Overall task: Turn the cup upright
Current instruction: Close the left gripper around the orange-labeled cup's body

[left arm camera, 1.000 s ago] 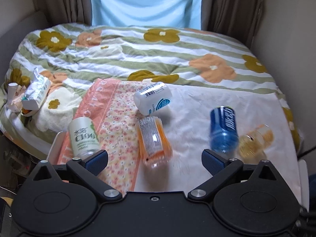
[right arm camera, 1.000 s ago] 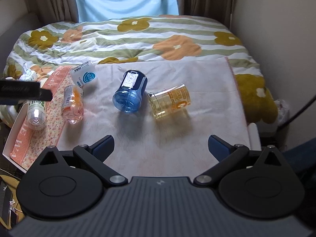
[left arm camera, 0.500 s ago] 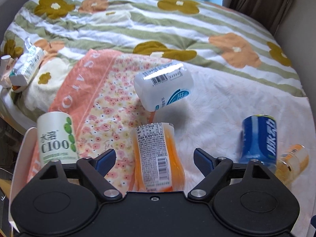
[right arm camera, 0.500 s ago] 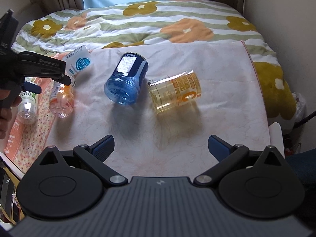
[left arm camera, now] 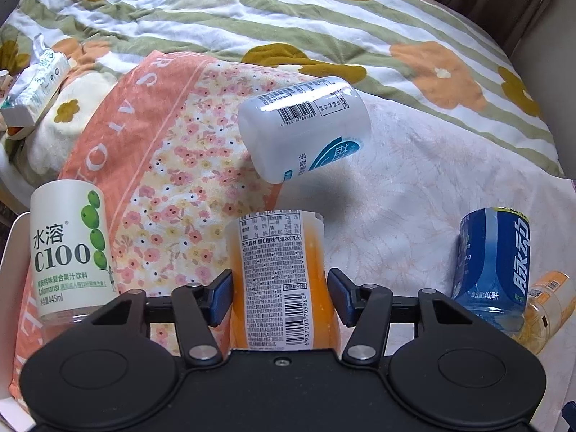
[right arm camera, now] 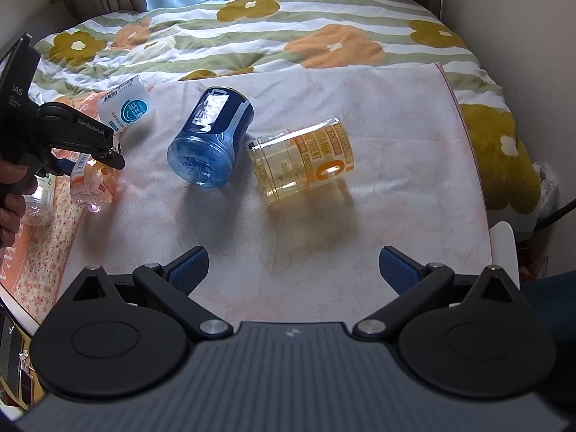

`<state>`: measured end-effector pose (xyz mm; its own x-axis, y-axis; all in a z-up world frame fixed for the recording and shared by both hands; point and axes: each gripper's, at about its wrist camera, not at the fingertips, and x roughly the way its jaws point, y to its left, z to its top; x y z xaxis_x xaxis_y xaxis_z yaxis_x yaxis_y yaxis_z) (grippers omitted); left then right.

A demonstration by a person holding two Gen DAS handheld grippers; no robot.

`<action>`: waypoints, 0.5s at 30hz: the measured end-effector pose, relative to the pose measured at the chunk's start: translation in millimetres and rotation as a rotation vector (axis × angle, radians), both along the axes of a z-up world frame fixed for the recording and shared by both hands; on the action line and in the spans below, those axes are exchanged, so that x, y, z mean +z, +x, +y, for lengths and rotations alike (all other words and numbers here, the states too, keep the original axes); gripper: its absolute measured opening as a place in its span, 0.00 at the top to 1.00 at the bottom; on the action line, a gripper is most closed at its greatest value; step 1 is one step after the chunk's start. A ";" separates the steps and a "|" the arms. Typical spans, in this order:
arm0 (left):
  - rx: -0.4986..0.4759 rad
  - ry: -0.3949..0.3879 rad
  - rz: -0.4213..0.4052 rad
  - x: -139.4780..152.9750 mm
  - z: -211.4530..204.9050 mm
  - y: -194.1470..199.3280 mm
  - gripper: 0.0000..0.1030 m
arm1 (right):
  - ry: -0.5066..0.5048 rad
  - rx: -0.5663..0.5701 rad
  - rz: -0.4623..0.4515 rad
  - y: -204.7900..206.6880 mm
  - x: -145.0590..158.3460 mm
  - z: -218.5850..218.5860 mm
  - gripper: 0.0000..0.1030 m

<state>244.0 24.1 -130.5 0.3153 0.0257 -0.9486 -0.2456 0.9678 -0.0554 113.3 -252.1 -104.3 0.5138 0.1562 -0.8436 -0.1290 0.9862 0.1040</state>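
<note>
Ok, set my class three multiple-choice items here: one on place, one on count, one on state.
1. Which cup lies between the left tongs' fingers? A blue; B orange; C white.
2. How many cups are visible? A three; B five; C seven.
3. The right tongs are: A open, empty; B gripping yellow; C gripping blue.
Answers: B, the orange cup sits between them; B, it plus the C100 cup, white cup, blue cup, yellow cup; A, fingers spread over bare cloth.
</note>
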 end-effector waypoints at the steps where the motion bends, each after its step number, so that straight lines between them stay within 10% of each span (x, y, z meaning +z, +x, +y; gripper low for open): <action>1: -0.001 -0.001 0.001 0.3 0.1 0.0 0.42 | 0.000 0.001 -0.001 0.2 0.3 0.5 0.00; 15: -0.033 -0.050 -0.001 19.4 -5.4 -23.7 0.44 | 0.018 0.005 -0.040 -7.1 14.8 6.0 0.00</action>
<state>220.3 18.7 -111.1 0.3162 -0.0318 -0.9482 -0.2138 0.9713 -0.1039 106.2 -246.1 -89.5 0.5459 0.1743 -0.8195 -0.1385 0.9834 0.1169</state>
